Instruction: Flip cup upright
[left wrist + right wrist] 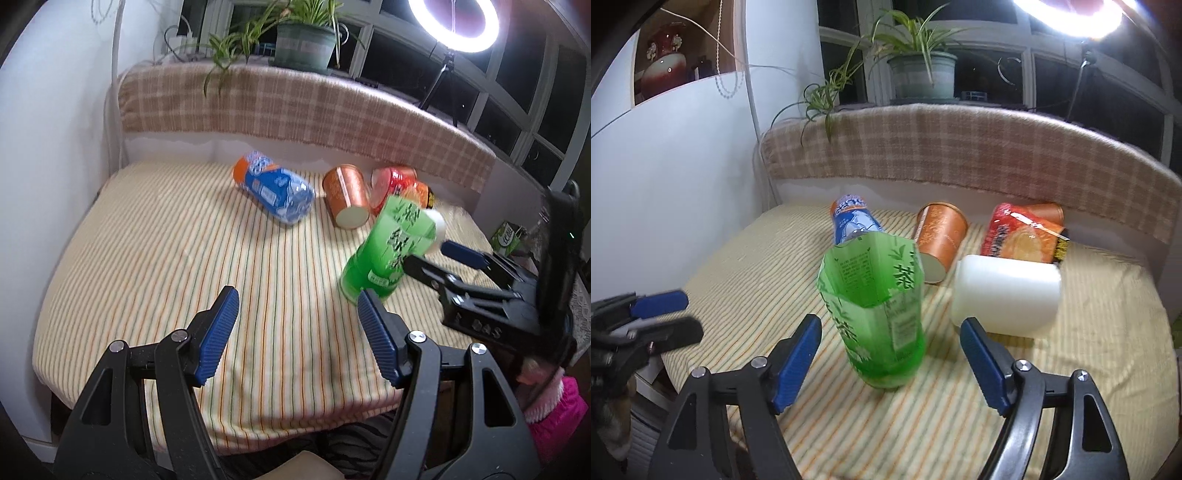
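A green cup (877, 310), cut from a plastic bottle with a ragged open rim and printed tea characters, stands base down on the striped cloth (147, 258) covering the desk. Its mouth faces up, and it leans a little in the left wrist view (388, 251), where it is blurred.

The right tool (890, 365) sits low in front of the cup with its blue pads spread wide, one on each side of the cup's base and neither touching it. The jaws are parted and hold nothing. In the left wrist view the same tool (428, 254) reaches in from the right, with its tips beside the green cup.

The left tool (299, 332) hangs above the near part of the cloth, jaws apart and empty, with the right pad close to the cup's foot in that view.

Just right of the green cup lies a white cup (1006, 299) on its side. Behind it a blue and orange cup (273, 192), an orange paper cup (347, 201) and a red noodle cup (1021, 236) all lie tipped over near the far edge.

A checked blanket (960, 147) drapes the ledge behind, with a potted plant (919, 70) on the sill and a ring light (454, 22) glaring at top right. A pink sleeve (554, 402) shows at the lower right.
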`<state>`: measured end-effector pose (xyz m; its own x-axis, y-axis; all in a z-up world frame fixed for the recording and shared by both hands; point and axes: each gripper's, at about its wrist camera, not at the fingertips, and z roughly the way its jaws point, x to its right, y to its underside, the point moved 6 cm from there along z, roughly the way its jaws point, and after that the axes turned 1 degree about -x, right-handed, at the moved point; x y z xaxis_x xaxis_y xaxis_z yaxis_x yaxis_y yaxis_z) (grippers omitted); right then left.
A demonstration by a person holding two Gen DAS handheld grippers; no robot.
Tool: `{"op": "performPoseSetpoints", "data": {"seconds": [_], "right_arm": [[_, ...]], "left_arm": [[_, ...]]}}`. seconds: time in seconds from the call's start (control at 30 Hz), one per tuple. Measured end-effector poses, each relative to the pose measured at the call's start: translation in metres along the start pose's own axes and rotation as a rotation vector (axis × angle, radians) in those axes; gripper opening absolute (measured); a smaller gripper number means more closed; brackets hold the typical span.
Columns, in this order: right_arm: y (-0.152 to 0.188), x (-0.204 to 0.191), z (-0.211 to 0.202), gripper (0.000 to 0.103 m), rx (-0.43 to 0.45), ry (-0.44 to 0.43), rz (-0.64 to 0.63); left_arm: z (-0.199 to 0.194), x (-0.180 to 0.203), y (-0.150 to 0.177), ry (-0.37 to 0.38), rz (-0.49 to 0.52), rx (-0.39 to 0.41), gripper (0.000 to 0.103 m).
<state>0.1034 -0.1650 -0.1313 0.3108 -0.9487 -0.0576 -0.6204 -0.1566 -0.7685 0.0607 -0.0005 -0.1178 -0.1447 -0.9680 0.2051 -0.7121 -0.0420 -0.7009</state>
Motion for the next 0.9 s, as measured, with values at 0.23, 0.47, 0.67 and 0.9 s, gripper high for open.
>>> {"op": "performPoseSetpoints", "data": {"seconds": [0.23, 0.47, 0.67, 0.9], "right_arm": [[0.0, 0.013, -0.037, 0.089, 0.061, 0.082, 0.034], [-0.003, 0.034, -0.067, 0.096, 0.121, 0.176, 0.107], [-0.008, 0.045, -0.088, 0.103, 0.186, 0.271, 0.136], [-0.012, 0.05, -0.099, 0.103, 0.22, 0.332, 0.134]], "left_arm": [[-0.019, 0.011, -0.02, -0.05, 0.048, 0.132, 0.084], [-0.037, 0.019, -0.034, -0.105, 0.097, 0.257, 0.087], [-0.043, 0.024, -0.038, -0.133, 0.129, 0.302, 0.091], [-0.043, 0.026, -0.038, -0.15, 0.142, 0.293, 0.092]]}}
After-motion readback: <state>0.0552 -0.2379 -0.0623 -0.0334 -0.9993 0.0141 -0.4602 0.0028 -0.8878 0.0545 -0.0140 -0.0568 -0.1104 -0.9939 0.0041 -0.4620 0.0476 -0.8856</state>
